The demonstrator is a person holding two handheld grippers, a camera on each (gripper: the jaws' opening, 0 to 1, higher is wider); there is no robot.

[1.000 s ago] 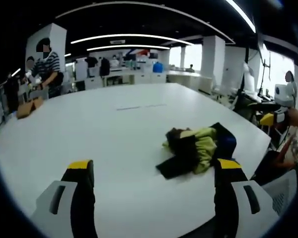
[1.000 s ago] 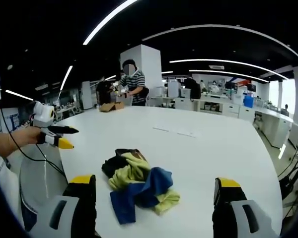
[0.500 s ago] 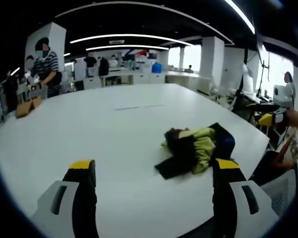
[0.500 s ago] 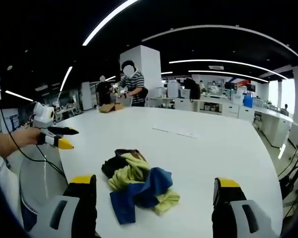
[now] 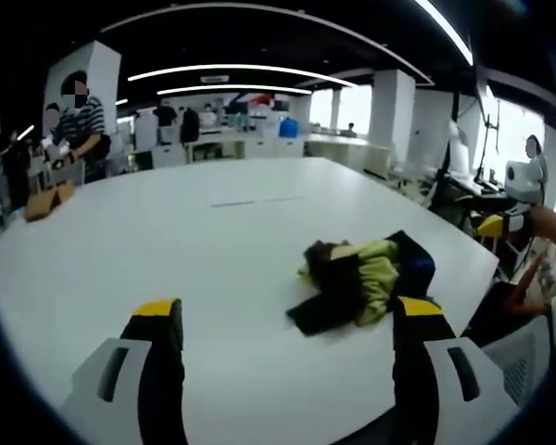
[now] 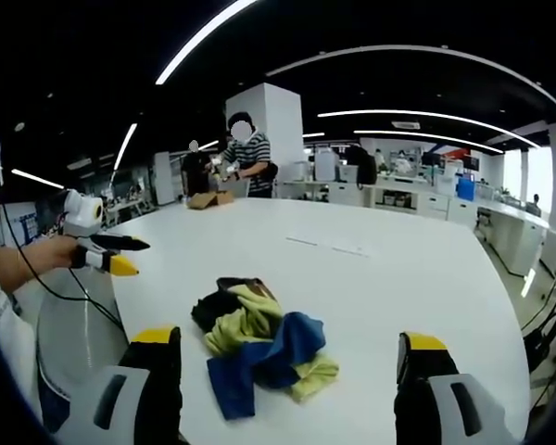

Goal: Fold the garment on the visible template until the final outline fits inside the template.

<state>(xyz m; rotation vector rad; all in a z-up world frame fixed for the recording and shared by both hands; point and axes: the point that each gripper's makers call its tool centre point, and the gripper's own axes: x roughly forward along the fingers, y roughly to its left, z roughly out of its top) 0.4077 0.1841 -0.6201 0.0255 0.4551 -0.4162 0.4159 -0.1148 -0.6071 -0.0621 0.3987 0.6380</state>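
Observation:
A crumpled garment in black, yellow-green and blue lies bunched on the white table, near its right edge in the left gripper view. My left gripper is open above the table, the garment just ahead of its right jaw. In the right gripper view the same garment sits between and ahead of the jaws of my right gripper, which is open and empty. The left gripper appears at the left, held in a hand. The right gripper appears at the far right of the left gripper view.
Faint line marks lie on the table beyond the garment, also seen as marks. A person in a striped shirt stands at the far end by a brown box. Desks and pillars fill the background.
Both views have shifted only slightly. The garment lies as before and both grippers stay open.

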